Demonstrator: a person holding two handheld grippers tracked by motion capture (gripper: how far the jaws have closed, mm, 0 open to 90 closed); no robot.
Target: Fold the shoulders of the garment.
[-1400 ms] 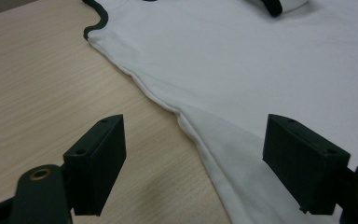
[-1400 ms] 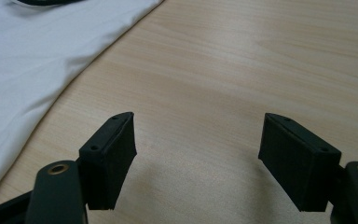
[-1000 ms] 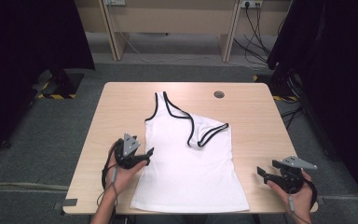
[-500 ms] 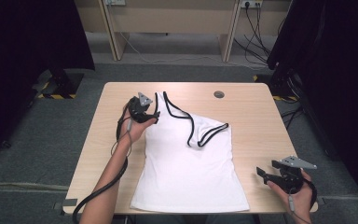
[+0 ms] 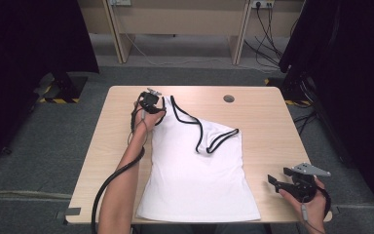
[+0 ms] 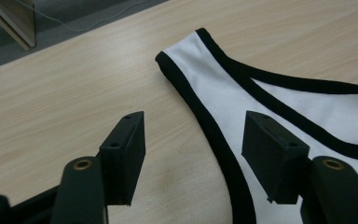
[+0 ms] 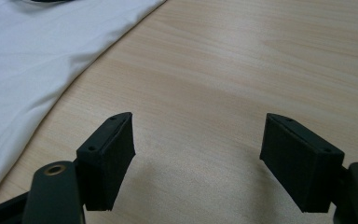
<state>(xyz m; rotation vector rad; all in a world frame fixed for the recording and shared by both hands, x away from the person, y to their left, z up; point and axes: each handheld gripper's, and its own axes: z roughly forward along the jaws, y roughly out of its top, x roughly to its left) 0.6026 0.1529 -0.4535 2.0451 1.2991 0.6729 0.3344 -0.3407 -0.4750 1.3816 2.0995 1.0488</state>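
Left gripper: hovers at the far left corner of the top, over its left strap. Has just been narrowing the jaws; stands part open, pads clear of the cloth. Straddles the black trim on the strap's outer edge, one jaw over bare table, the other over white fabric. Looks set for a pinch on that edge, probably to lift or fold the strap end.

Right gripper: rests at the near right of the table, jaws wide apart, nothing between them but wood. Sits just right of the top's hem, apart from it. Appears parked there to leave the cloth undisturbed until needed.

Top: lies flat in the middle of the table, hem near, straps far. Shows the right strap folded inward across the chest and the left strap extended toward the far edge. Puts the strap tip beyond the left jaws, along their line, with the trim passing between them.
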